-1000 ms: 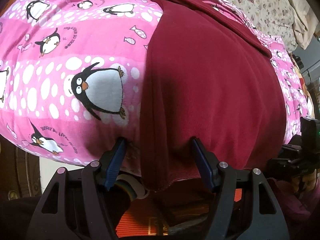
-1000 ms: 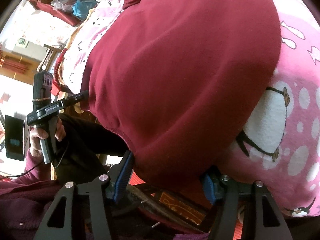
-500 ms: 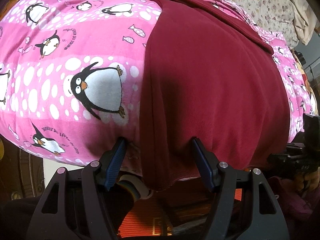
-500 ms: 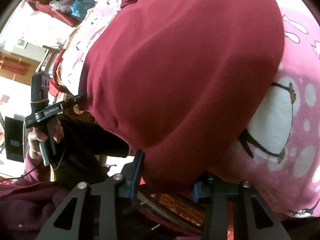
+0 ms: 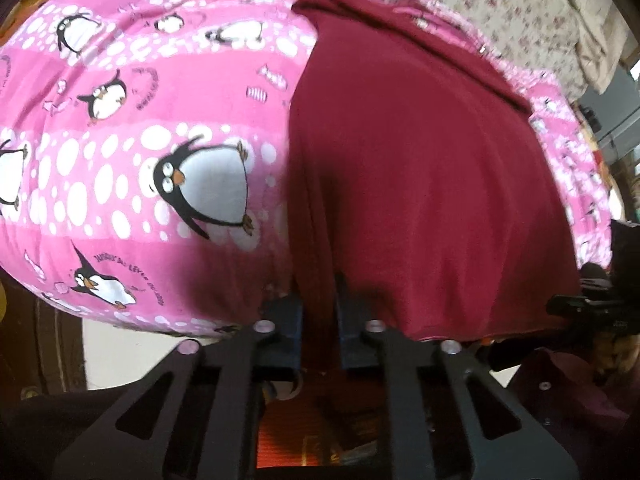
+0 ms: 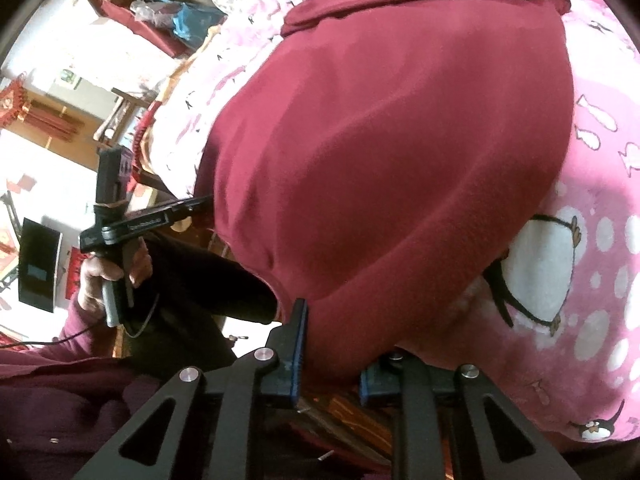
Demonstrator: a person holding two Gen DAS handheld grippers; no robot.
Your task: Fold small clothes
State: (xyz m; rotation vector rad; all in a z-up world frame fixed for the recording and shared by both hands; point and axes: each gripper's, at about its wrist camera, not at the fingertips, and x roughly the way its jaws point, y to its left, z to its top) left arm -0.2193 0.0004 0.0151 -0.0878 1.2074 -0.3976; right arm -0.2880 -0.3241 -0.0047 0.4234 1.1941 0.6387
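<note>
A dark red fleece garment [image 5: 420, 168] lies spread flat on a pink penguin-print blanket [image 5: 132, 168], its near hem hanging over the bed edge. My left gripper [image 5: 319, 300] is shut on the hem's left corner. The garment also fills the right wrist view [image 6: 380, 160]. My right gripper [image 6: 340, 344] has its blue pads [image 6: 298, 344] pressed on either side of the bunched hem at the other corner, gripping the cloth. The left gripper shows from the side in the right wrist view [image 6: 200, 202], with the hand holding it.
A floral sheet [image 5: 500, 12] covers the bed beyond the garment. An orange-red box [image 5: 320, 440] sits on the floor below the bed edge. Room furniture and red hangings [image 6: 48, 120] stand off to the side.
Both grippers have closed: the left jaws came together on the hem corner, and the right jaws narrowed onto the bunched hem. The cloth has gathered between the pads.
</note>
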